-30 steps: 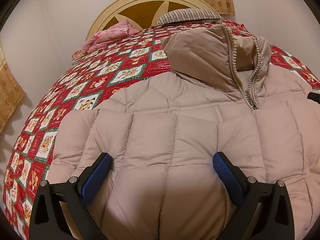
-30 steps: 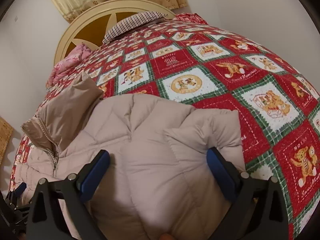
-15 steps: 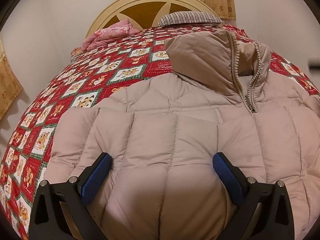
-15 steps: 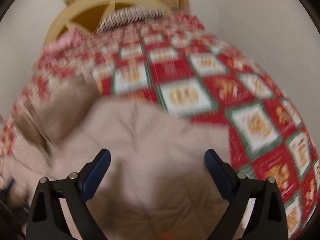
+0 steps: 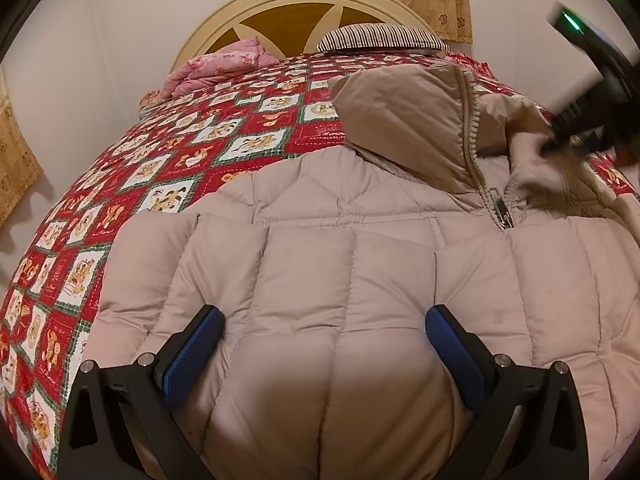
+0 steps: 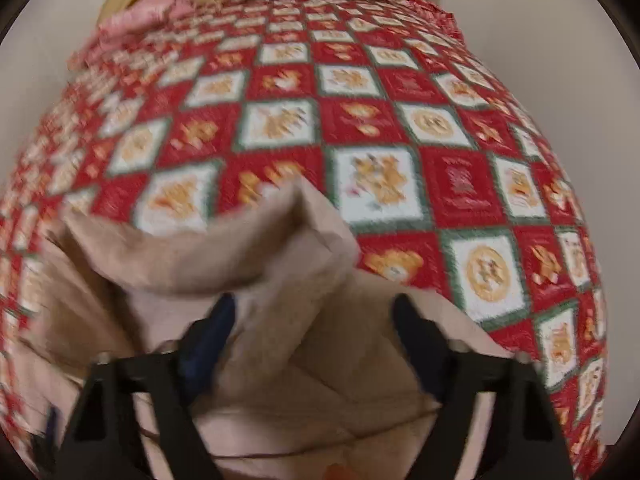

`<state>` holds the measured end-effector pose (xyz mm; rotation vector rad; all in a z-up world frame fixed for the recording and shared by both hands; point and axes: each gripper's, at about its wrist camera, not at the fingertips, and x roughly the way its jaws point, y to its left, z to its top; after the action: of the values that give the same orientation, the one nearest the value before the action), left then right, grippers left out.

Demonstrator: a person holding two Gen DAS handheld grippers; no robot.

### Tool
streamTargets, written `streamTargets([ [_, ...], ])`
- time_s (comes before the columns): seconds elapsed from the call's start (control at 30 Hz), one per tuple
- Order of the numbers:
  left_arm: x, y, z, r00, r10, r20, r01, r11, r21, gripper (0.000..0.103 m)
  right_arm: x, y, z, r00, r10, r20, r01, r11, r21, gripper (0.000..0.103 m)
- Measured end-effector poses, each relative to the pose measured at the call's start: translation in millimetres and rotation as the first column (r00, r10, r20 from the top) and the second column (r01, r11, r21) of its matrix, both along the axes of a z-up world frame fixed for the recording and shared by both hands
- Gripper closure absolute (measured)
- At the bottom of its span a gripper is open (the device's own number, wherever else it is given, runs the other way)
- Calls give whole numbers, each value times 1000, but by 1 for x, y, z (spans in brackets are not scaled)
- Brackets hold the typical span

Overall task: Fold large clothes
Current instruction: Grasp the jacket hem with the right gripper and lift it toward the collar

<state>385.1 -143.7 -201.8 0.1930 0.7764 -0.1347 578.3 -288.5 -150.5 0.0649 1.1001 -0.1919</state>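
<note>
Hovering low over the jacket (image 5: 352,280), the left gripper (image 5: 324,336) has its blue-padded fingers (image 5: 196,344) spread wide, with quilted panels bulging between them; nothing is pinched. The jacket lies front-up on the quilt (image 5: 168,168), zipper (image 5: 502,212) closed up to the chest, collar (image 5: 404,120) standing open toward the far end. The right gripper (image 6: 316,320) sits at the collar area on the jacket's right side; its view is motion-blurred, and a raised fold of jacket (image 6: 280,248) fabric stands between its separated fingers (image 6: 416,336). Whether those fingers bear on the fabric cannot be determined. In the left view the right gripper (image 5: 572,128) appears as a dark blur at the collar. Beyond the jacket, quilt (image 6: 400,120) covers the bed up to a striped pillow (image 5: 380,38), a pink blanket (image 5: 224,64) and the headboard (image 5: 296,4).
</note>
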Motion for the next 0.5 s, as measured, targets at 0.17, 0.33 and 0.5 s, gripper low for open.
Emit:
streamTargets([
  [0.17, -1, 0, 1, 1000, 1, 0, -1, 1000, -1, 1, -26, -47, -28, 998, -31, 56, 22, 988, 152, 81],
  [0.33, -15, 15, 34, 999, -21, 40, 23, 998, -60, 1, -39, -42, -37, 984, 2, 176, -28, 989, 143, 81],
  [0.5, 10, 16, 104, 979, 14, 205, -11, 1000, -12, 1, -48, -55, -44, 960, -29, 280, -42, 968, 246, 81],
])
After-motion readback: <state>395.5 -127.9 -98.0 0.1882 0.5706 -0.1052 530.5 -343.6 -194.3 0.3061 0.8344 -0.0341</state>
